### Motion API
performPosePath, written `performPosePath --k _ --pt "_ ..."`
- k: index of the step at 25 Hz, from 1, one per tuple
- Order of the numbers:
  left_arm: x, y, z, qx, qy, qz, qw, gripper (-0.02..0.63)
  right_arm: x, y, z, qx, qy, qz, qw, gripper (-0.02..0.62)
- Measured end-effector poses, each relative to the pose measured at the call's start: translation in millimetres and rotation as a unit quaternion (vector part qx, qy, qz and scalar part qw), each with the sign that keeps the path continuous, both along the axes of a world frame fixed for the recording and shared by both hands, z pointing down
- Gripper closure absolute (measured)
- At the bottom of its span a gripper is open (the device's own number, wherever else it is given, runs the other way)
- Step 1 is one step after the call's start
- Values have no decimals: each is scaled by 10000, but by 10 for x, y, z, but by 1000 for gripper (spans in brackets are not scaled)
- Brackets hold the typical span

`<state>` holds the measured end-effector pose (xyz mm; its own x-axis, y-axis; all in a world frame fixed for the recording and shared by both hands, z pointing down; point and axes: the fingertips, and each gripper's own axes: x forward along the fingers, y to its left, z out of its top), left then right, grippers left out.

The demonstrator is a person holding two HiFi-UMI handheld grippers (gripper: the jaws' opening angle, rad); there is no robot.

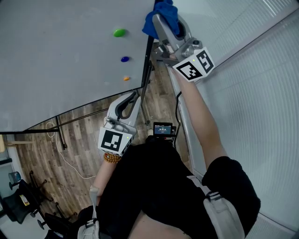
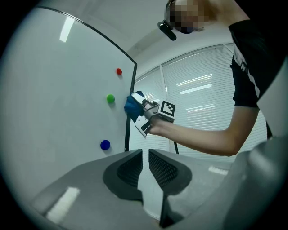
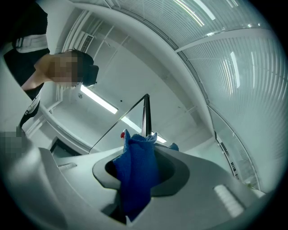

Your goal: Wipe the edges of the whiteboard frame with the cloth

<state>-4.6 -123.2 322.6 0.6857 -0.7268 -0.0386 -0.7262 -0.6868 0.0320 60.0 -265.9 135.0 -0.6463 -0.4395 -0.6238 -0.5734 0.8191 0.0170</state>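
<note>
Left hand-held gripper (image 1: 134,97) (image 2: 145,157): held low, close to the person's body, pointing toward the lower right corner of the whiteboard; jaws drawn nearly together with only a thin slit between them, and nothing in it.
Right arm: stretched out from the body toward the right edge of the whiteboard.
Right hand-held gripper (image 1: 169,21) (image 3: 144,152) (image 2: 148,110): clenched on the cloth, its tips at the right edge of the whiteboard.
Cloth (image 1: 159,13) (image 3: 137,175) (image 2: 131,107): blue, bunched between the right jaws and sticking out past their tips; it lies against the frame on the right edge of the whiteboard.
Frame (image 1: 148,60) (image 2: 130,121) (image 3: 145,114): thin black strip that runs along the board's right edge and curves round its corner.
Whiteboard (image 1: 60,60) (image 2: 58,103): white and unmarked, on a stand over the wooden floor (image 1: 70,149).
Green magnet (image 1: 119,32) (image 2: 110,99): on the board, near the right edge, just beside the cloth.
Blue magnet (image 1: 124,59) (image 2: 105,144): near the same edge, apart from the green one.
Orange magnet (image 1: 126,78): near the right edge, past the blue one.
Red magnet (image 2: 119,71): near the right edge, on the green magnet's other side.
Blinds (image 1: 261,93) (image 2: 202,90): white slats, behind the board's right edge.
</note>
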Motion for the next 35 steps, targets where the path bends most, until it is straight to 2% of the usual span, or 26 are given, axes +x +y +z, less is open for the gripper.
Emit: performPosePath --k 11,17,23,32,35 --pt "32 60 82 38 10 99 9999 456 -32 50 363 -181 113 176 9996 457" --pt "8 32 98 -165 -83 16 9998 456 -50 37 526 -305 152 232 9991 457" --pt "17 40 221 -91 -53 54 9999 456 -66 36 826 -434 200 312 9984 457" --pt "-3 62 141 -31 -20 71 10000 457 -90 38 967 -626 271 420 9968 457" --pt "-6 52 159 -152 -60 29 9999 456 -82 26 1041 -688 296 468 9961 457"
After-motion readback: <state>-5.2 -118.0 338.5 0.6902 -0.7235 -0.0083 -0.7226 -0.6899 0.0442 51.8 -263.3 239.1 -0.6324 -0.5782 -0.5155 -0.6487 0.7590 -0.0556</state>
